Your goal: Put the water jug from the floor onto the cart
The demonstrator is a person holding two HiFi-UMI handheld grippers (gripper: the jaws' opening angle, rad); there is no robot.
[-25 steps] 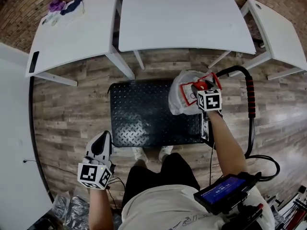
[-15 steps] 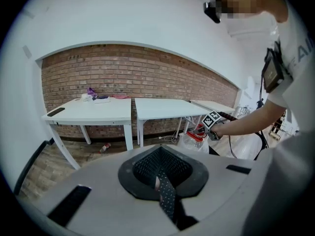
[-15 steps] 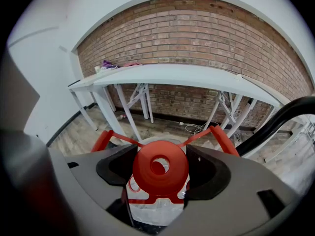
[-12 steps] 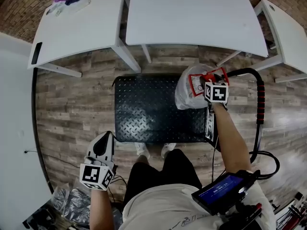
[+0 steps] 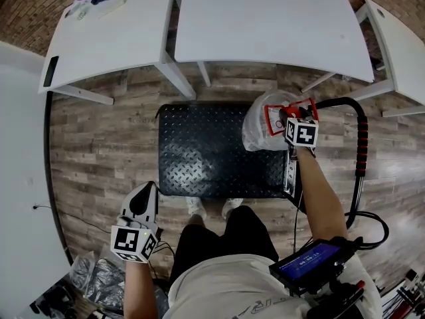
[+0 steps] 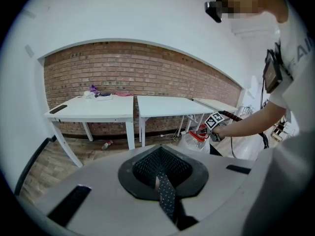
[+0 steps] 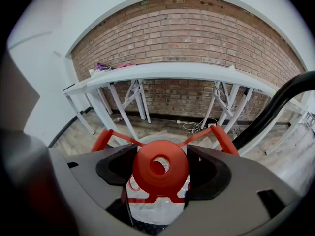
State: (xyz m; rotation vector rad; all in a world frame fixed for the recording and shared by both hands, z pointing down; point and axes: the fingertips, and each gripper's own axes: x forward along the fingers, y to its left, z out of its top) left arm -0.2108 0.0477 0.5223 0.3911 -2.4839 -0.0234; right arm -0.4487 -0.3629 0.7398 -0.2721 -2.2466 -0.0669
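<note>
The water jug point(image 5: 259, 130) is clear plastic with a red carry handle point(image 5: 275, 118). It is over the far right corner of the black diamond-plate cart point(image 5: 206, 151). My right gripper point(image 5: 287, 118) is shut on that red handle; in the right gripper view the red disc point(image 7: 160, 168) fills the gap between both dark jaws, and the jug body point(image 7: 155, 208) hangs below. Whether the jug rests on the deck I cannot tell. My left gripper point(image 5: 141, 201) hangs low at the near left, shut and holding nothing. The left gripper view shows the jug point(image 6: 192, 140) far off.
The cart's black push bar with a red grip point(image 5: 362, 145) curves along the right side. Three white tables point(image 5: 272, 18) point(image 5: 106, 38) point(image 5: 398, 38) stand beyond the cart. The person's feet point(image 5: 209, 211) touch its near edge. Crumpled plastic bags point(image 5: 99, 284) lie at bottom left.
My right gripper has sunk a little with the jug toward the cart's far right corner. The left gripper has stayed where it was.
</note>
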